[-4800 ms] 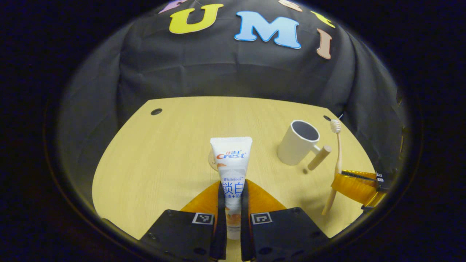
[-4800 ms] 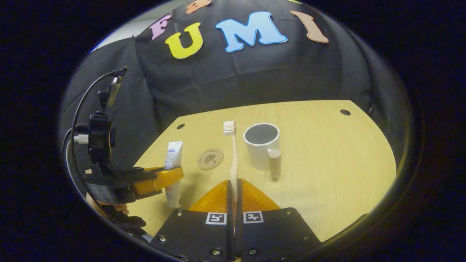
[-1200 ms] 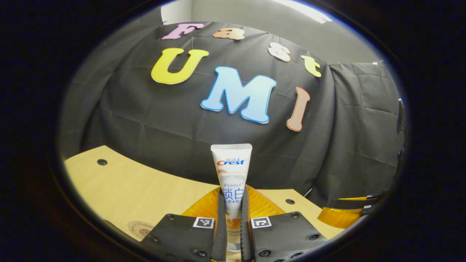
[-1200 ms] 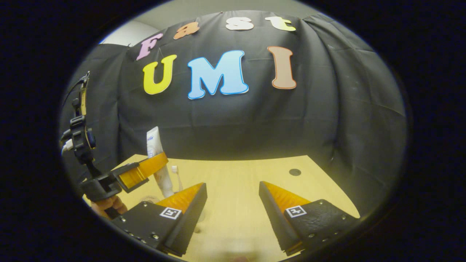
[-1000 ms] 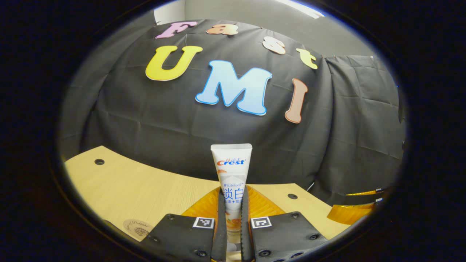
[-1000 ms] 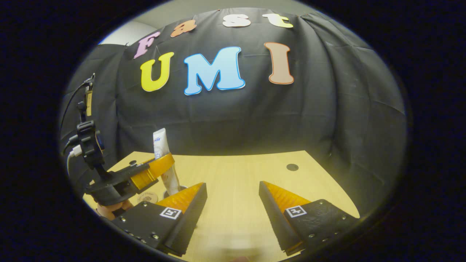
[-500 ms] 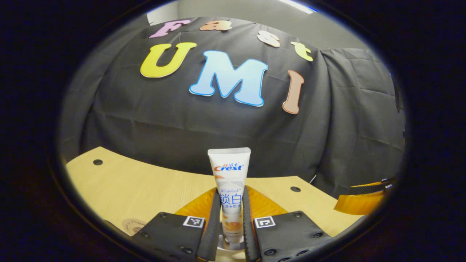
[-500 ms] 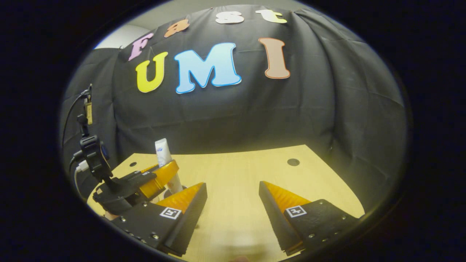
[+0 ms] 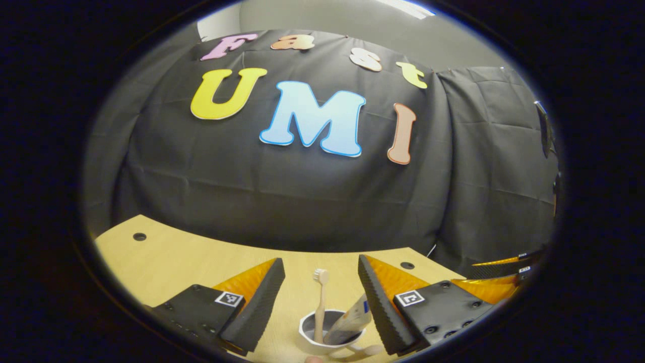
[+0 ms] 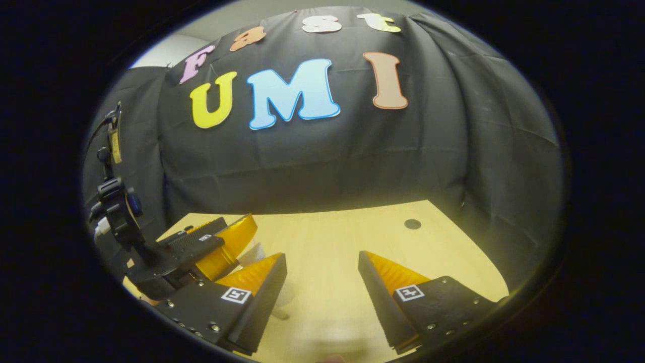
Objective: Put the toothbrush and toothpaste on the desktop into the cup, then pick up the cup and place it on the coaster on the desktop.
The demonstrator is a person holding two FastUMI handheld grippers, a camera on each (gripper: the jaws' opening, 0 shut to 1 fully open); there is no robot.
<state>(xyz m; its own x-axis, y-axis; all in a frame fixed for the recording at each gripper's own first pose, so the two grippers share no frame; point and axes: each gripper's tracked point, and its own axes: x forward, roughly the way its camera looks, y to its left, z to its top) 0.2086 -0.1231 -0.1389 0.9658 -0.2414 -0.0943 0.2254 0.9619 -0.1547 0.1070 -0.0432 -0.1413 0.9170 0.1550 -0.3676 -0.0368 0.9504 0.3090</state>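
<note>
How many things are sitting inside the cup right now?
2. In the cup, the toothbrush stands upright at the left, bristles up; the toothpaste tube leans at the right. The cup's bottom is hidden.

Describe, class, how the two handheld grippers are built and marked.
The left gripper and right gripper each have two wedge-shaped fingers with ribbed inner faces, mounted on black textured blocks bearing screws and square black-and-white tags. In the right gripper view, the left gripper also carries a black mast with a cable.
</note>
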